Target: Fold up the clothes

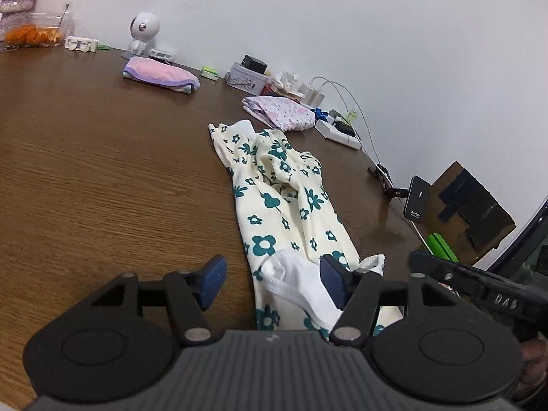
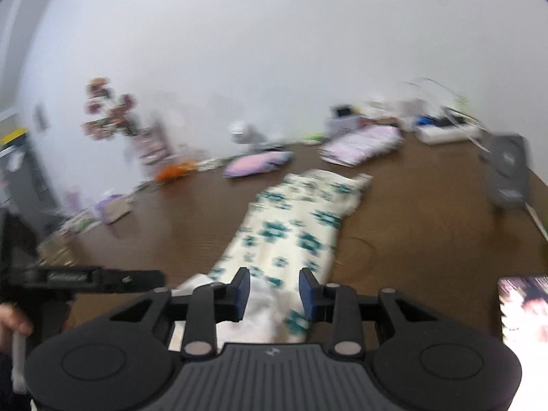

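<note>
Right wrist view motion-blurred; floral garment [image 2: 291,236] waistband hidden behind jaws.

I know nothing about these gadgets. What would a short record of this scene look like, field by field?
Surface: brown wooden table
Garment in work: cream floral garment with white cuffs, lying long across the table
Folded already: pink-and-lilac bundle; pink patterned bundle
Left gripper: jaws open, one pad over the white cuff, nothing clamped
Right gripper: jaws open above the garment's near end; view blurred
Clutter by wall: round white robot figure, power strip
</note>
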Tool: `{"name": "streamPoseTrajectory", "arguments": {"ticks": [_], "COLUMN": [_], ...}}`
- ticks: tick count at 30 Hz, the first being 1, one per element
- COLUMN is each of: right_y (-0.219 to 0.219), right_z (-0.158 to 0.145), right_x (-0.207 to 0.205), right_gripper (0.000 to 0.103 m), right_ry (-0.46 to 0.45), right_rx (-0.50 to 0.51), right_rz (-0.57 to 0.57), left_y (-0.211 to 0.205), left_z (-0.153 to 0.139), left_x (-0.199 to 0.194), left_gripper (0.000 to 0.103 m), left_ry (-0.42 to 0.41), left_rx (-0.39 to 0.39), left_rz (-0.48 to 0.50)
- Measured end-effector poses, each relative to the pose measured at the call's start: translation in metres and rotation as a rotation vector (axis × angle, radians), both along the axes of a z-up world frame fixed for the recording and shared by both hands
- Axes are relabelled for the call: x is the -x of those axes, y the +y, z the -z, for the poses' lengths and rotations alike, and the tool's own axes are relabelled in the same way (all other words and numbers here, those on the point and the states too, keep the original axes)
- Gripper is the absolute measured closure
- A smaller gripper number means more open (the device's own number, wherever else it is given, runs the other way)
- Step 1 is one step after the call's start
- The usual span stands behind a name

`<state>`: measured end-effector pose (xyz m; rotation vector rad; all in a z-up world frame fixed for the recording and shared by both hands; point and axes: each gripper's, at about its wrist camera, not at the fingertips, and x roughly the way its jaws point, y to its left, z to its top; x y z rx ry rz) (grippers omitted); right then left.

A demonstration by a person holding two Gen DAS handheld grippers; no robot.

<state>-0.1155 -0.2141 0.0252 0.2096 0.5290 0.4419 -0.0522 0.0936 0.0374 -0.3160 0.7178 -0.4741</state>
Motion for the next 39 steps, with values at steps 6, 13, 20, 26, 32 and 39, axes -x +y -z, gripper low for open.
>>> {"name": "streamPoseTrajectory", "arguments": {"ticks": [6, 13, 20, 26, 32, 39], "right_y": [0.011, -0.025, 0.019, 0.032, 0.014, 0.021], "right_z": [0.031, -0.005, -0.011, 0.030, 0.038, 0.031], "right_x": [-0.033, -0.033, 0.009, -0.023, -0.029, -0.017], "right_gripper": [0.079, 0.068, 0.072, 0.074, 0.075, 0.076], "right_ry": [0.170, 0.070, -0.082, 0.081, 0.129, 0.172], "right_rx": [0.085, 0.065, 0.224, 0.133, 0.044, 0.071], "right_rz": [-0.015, -0.045, -0.387, -0.320, -0.320, -0.330], "left_y": [0.001, 0.014, -0.003, -0.033, -0.059, -0.076], "left_z": [-0.001, -0.015, -0.028, -0.009, 0.050, 0.122], "left_x": [-0.032, -0.055, 0.024, 0.098, 0.168, 0.188], "left_gripper": [0.041, 0.033, 0.022, 0.003, 0.000, 0.003], "left_ry": [0.015, 0.008, -0.246, -0.472, -0.803, -1.191], "left_rx": [-0.040, -0.020, -0.166, -0.417, -0.747, -1.076], "left_rz": [-0.023, 0.103, 0.356, 0.441, 0.562, 0.645]}}
